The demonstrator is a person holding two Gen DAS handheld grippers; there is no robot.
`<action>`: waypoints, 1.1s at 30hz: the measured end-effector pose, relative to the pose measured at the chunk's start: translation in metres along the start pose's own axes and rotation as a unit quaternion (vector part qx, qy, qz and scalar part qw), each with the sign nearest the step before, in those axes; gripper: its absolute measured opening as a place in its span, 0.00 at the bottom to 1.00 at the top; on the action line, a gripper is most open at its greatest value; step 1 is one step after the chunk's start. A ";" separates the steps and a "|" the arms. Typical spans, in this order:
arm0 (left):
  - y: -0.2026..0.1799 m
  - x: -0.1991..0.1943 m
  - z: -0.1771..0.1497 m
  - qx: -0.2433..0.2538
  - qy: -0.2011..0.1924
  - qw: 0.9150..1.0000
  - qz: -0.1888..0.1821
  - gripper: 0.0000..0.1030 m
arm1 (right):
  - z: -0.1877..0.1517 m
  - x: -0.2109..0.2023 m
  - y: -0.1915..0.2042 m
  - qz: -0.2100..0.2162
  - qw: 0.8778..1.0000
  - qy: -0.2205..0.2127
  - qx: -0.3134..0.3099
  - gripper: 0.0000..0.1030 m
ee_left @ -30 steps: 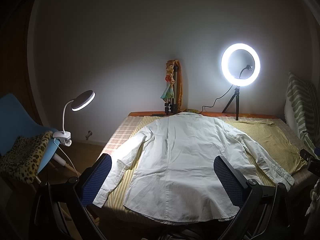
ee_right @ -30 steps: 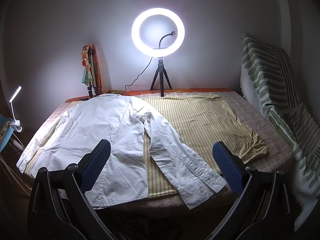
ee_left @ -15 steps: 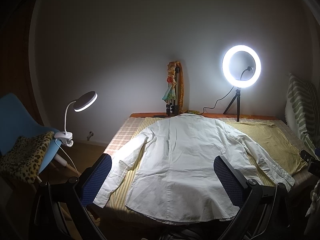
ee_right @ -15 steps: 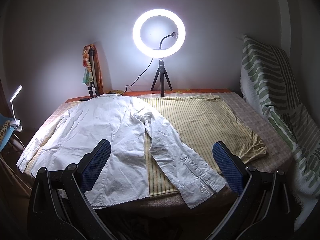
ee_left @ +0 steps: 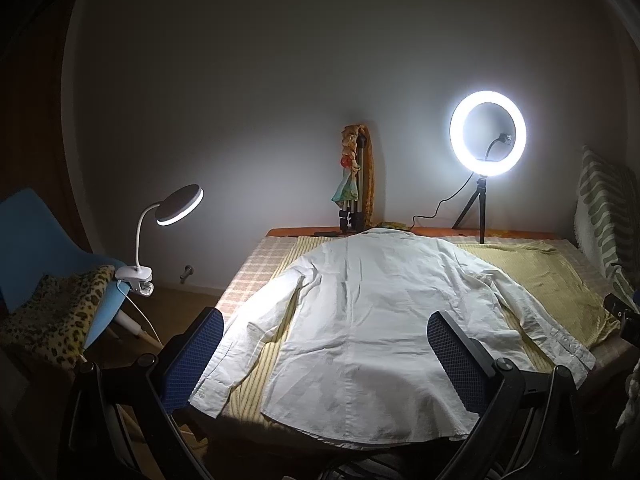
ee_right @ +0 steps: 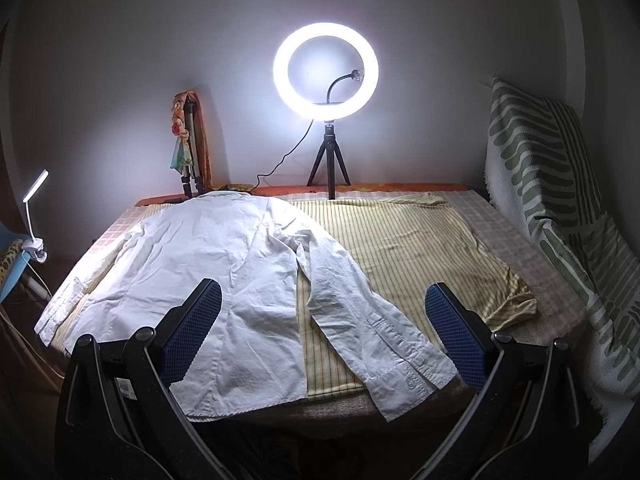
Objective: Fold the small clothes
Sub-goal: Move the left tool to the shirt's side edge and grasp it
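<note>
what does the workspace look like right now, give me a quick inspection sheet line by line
Surface: bed under a checked cover, with a yellow striped cloth spread over it.
Job's things: white shirt lying flat, back up, both sleeves spread out, not yet folded.
Clutter: ring light on a small tripod at the far edge; a folded tripod draped with a colourful scarf beside it.
Grippers: left gripper and right gripper both open, held above the near edge, touching nothing.
Cables: ring light cable trailing down to the far edge; clip lamp cord hanging to the floor.
Surroundings: clip lamp on a blue chair with leopard fabric; green patterned blanket on the right.
</note>
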State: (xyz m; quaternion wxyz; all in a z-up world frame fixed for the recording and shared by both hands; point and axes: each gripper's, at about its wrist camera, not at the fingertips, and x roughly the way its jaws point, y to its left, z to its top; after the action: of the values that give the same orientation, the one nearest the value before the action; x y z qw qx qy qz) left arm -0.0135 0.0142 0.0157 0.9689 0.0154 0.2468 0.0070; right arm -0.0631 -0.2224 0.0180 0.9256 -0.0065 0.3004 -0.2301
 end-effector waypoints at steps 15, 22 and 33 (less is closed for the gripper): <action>0.049 0.010 -0.010 -0.008 -0.008 0.999 0.038 1.00 | 0.014 0.011 0.039 0.073 0.997 -0.001 -0.003 1.00; 0.096 0.031 -0.028 0.007 -0.013 0.999 0.052 0.97 | 0.021 0.026 0.077 0.123 0.992 0.001 -0.010 1.00; 0.184 0.118 -0.090 -0.107 0.138 0.985 0.000 0.69 | 0.016 0.052 0.137 0.192 0.980 0.018 -0.041 1.00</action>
State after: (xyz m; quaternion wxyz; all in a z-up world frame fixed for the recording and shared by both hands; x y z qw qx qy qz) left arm 0.0463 0.2034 -0.1138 0.9217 -0.0895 0.3757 0.0351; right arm 0.0411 -0.1242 -0.0183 0.9459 0.0177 0.3219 -0.0355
